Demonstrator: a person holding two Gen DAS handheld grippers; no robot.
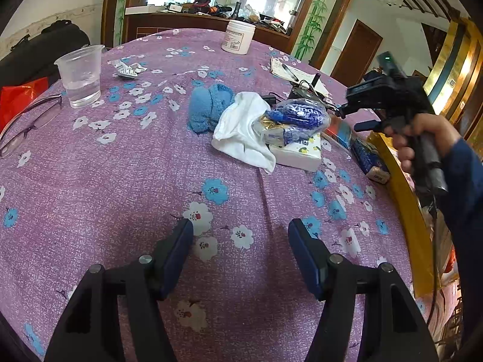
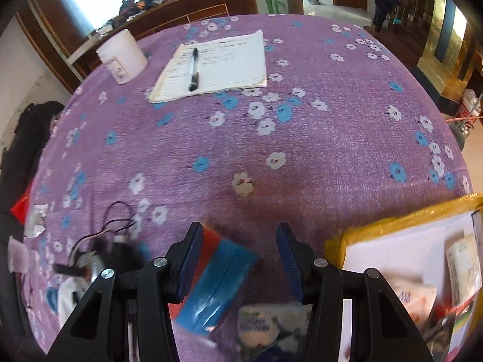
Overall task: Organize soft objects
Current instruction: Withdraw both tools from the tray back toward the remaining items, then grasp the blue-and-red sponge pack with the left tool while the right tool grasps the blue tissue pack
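Observation:
A blue knitted cloth [image 1: 208, 107], a white cloth [image 1: 241, 129], a blue tissue pack [image 1: 297, 114] and a white tissue box [image 1: 302, 154] lie together mid-table in the left wrist view. My left gripper [image 1: 240, 252] is open and empty, low over the purple tablecloth in front of them. My right gripper [image 2: 238, 259] is open and empty above a blue and red packet [image 2: 220, 283], with a soft tissue pack [image 2: 265, 322] just below it. The right gripper's body [image 1: 389, 99] hovers right of the pile.
A plastic cup of water [image 1: 81, 75], glasses [image 1: 27, 120] and a white jar [image 1: 238, 36] stand on the table. A notebook with a pen [image 2: 211, 66] lies far back. A yellow-rimmed box [image 2: 401, 241] with packets sits at the right edge. A wired device [image 2: 90, 259] lies left.

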